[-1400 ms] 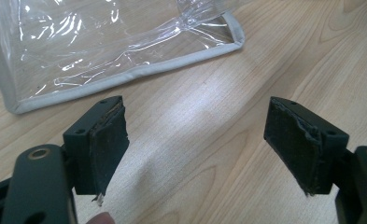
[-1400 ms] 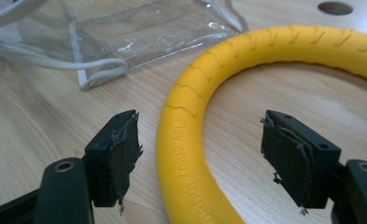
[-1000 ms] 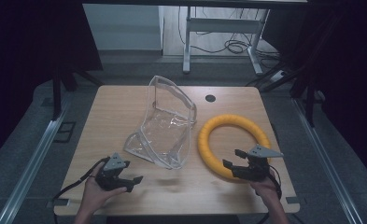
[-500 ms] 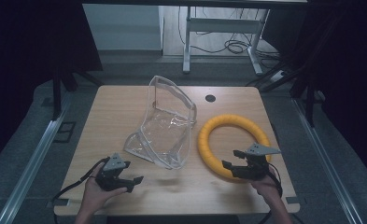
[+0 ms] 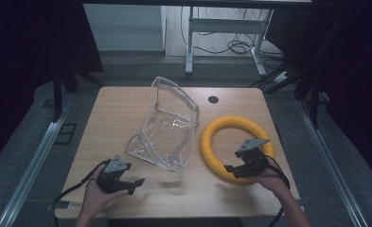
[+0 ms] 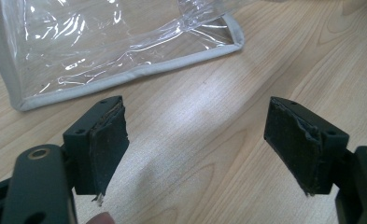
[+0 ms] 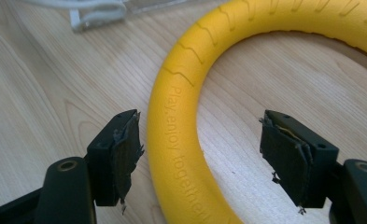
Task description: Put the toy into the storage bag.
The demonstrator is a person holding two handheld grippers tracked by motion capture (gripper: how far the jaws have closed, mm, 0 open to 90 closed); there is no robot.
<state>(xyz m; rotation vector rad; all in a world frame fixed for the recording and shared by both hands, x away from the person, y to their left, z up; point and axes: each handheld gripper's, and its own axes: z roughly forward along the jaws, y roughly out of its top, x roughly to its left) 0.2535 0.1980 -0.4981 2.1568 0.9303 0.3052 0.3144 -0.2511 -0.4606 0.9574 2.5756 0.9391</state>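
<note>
A yellow foam ring [image 5: 221, 132] [image 7: 181, 121] lies flat on the right half of the wooden table [image 5: 117, 109]. A clear plastic bag with grey edging [image 5: 167, 127] [image 6: 102, 56] stands slumped at the table's middle. My right gripper [image 5: 232, 169] [image 7: 200, 158] is open, its jaws either side of the ring's near rim, with the rim close to the left jaw. At the front left my left gripper [image 5: 135, 185] [image 6: 195, 144] is open over bare wood, a short way before the bag's bottom edge.
A small dark hole [image 5: 213, 100] sits in the tabletop behind the ring. A white desk frame [image 5: 221, 28] and cables stand on the floor beyond the table. Metal rails [image 5: 27, 165] run along both sides.
The right gripper has shifted slightly left and toward the front along the ring's near rim. The left gripper has barely moved.
</note>
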